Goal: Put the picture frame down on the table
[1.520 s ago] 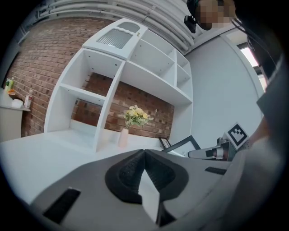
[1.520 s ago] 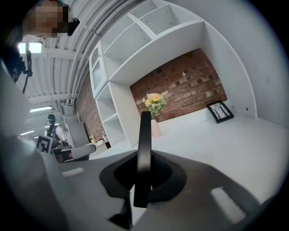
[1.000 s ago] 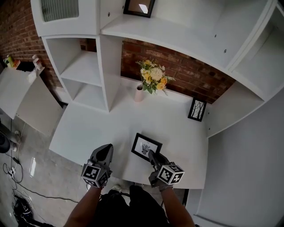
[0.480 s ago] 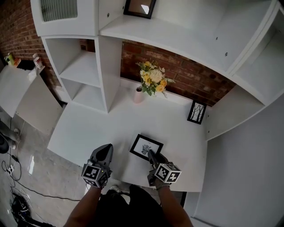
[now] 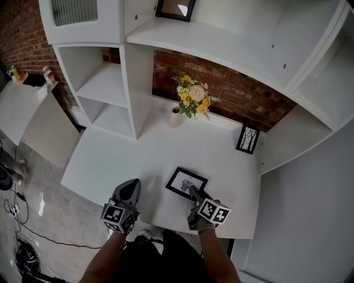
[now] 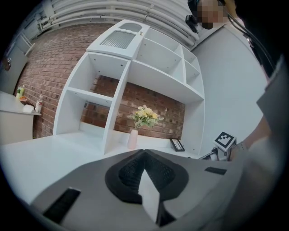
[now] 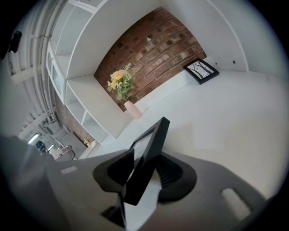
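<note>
The black picture frame (image 5: 186, 182) with a white print lies low on the white table (image 5: 127, 155), near its front edge. My right gripper (image 5: 192, 190) is at the frame's near edge. In the right gripper view the frame (image 7: 152, 143) stands edge-on between the jaws of the right gripper (image 7: 146, 156). The jaws have just been opening, and a gap shows beside the right pad, so nothing presses on the frame. My left gripper (image 5: 131, 189) hovers left of the frame, shut and empty, its tips (image 6: 142, 152) meeting.
A pink vase of yellow and white flowers (image 5: 191, 99) stands at the back by the brick wall. A second small black frame (image 5: 247, 138) leans at the back right. White shelving (image 5: 105, 88) flanks the table, with another frame (image 5: 175, 8) on top.
The right gripper has sunk slightly with the frame, which now lies flatter on the table, and its jaws have spread apart. The left gripper has not moved.
</note>
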Demonstrator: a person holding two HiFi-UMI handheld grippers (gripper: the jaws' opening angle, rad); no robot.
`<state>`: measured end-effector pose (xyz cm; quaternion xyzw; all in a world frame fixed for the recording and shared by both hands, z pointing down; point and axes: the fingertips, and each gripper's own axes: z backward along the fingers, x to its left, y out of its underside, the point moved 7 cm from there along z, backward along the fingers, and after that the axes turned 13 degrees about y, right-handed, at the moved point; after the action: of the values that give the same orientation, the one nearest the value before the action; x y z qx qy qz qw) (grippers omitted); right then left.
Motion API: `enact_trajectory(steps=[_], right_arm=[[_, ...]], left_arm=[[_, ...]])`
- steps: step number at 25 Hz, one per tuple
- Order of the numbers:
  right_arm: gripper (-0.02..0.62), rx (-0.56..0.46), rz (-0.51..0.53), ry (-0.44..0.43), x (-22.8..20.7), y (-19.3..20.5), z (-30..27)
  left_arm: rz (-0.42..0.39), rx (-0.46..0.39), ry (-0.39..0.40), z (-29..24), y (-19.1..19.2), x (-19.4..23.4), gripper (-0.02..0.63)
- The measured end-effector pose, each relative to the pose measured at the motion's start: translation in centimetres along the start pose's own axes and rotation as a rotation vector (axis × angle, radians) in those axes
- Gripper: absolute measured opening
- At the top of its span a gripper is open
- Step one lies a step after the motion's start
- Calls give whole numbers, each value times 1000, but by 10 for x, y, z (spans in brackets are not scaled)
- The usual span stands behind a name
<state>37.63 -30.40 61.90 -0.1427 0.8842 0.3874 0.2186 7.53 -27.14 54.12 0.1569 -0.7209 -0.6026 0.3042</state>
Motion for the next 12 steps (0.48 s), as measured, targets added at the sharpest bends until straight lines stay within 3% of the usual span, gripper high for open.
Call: enact_trajectory(steps=[6, 12], right_arm=[[189, 29, 41, 76, -8, 0, -2], [235, 60, 127, 210, -14, 3, -5]], left_arm=[[6, 8, 1, 1, 4, 3, -8], [9, 6, 2, 2, 3, 8, -8]])
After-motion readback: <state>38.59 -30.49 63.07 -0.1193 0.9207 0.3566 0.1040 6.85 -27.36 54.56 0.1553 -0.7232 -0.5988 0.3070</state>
